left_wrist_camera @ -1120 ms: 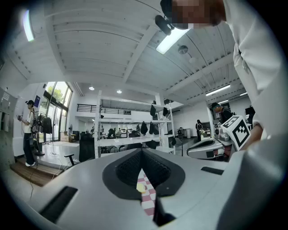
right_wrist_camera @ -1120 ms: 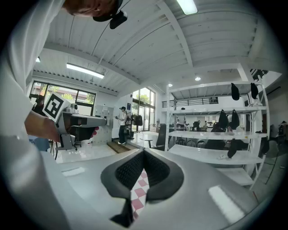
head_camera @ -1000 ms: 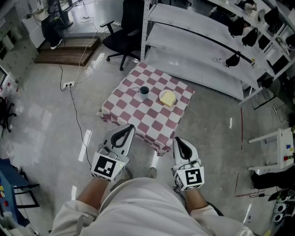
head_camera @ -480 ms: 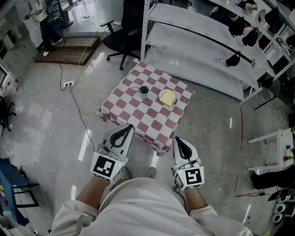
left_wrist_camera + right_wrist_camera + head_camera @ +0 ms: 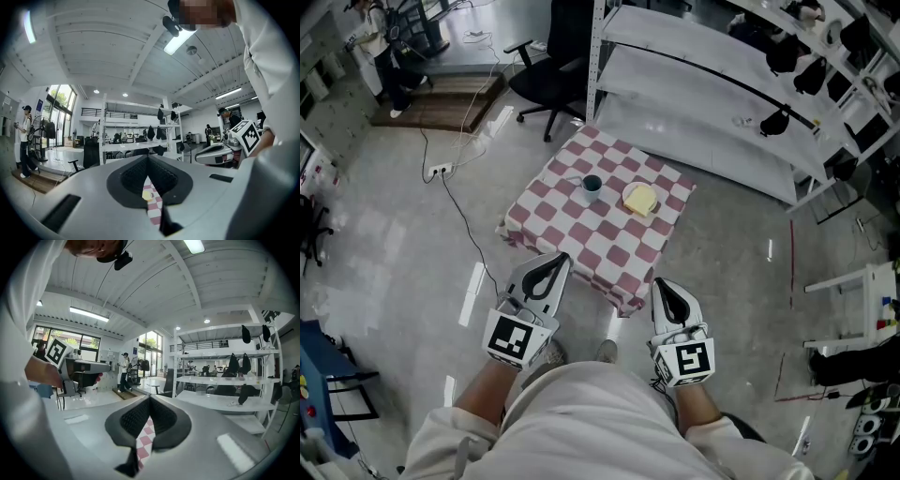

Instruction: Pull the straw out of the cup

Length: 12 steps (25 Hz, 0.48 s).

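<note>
A small table with a red-and-white checked cloth (image 5: pixel 581 246) stands ahead of me on the floor. On it sits a dark cup (image 5: pixel 592 186); its straw is too small to make out. My left gripper (image 5: pixel 563 257) hangs level before the table's near edge, shut and empty, well short of the cup. My right gripper (image 5: pixel 659 282) is beside it, also shut on nothing. In the left gripper view the left gripper (image 5: pixel 148 157) shows only a strip of checked cloth below its touching tips. The right gripper (image 5: pixel 150 397) shows the same in the right gripper view.
A yellow lump (image 5: pixel 641 198) lies on the cloth to the right of the cup. White shelving (image 5: pixel 703 84) stands behind the table, with a black office chair (image 5: pixel 546 80) to its left. A cable (image 5: pixel 455 220) runs across the floor at left. A person (image 5: pixel 380 52) stands far off.
Both grippers hold still. The person at the far top left has stepped further into view.
</note>
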{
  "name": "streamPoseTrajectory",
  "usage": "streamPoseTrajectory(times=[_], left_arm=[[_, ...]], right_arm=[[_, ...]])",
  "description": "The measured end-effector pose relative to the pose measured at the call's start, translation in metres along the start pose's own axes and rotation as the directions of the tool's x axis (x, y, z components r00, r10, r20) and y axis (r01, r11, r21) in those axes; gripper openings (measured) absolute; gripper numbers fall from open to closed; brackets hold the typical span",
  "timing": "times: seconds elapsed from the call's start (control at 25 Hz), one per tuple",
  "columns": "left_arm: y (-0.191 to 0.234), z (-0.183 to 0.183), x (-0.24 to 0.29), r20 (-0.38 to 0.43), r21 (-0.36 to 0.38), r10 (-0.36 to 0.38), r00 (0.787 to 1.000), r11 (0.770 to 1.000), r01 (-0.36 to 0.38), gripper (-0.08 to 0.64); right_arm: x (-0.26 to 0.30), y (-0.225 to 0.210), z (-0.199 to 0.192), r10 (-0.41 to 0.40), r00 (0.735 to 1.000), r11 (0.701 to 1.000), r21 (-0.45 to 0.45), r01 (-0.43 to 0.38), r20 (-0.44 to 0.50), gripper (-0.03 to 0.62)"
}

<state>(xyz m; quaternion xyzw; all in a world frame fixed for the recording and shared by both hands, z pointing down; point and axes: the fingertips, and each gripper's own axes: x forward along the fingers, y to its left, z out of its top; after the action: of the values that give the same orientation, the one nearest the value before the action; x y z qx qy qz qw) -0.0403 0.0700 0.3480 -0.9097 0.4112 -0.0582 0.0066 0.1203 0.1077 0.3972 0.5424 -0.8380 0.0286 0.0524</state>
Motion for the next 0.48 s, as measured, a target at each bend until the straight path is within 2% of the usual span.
streamPoseTrajectory(times=[0.48], left_arm=[[-0.0007, -0.0033, 0.0044, -0.001, -0.003, 0.005, 1.0, 1.0, -0.005, 0.006]], right_arm=[[0.0017, -0.0039, 0.002, 0.009, 1.0, 1.0, -0.007, -0.009, 0.004, 0.011]])
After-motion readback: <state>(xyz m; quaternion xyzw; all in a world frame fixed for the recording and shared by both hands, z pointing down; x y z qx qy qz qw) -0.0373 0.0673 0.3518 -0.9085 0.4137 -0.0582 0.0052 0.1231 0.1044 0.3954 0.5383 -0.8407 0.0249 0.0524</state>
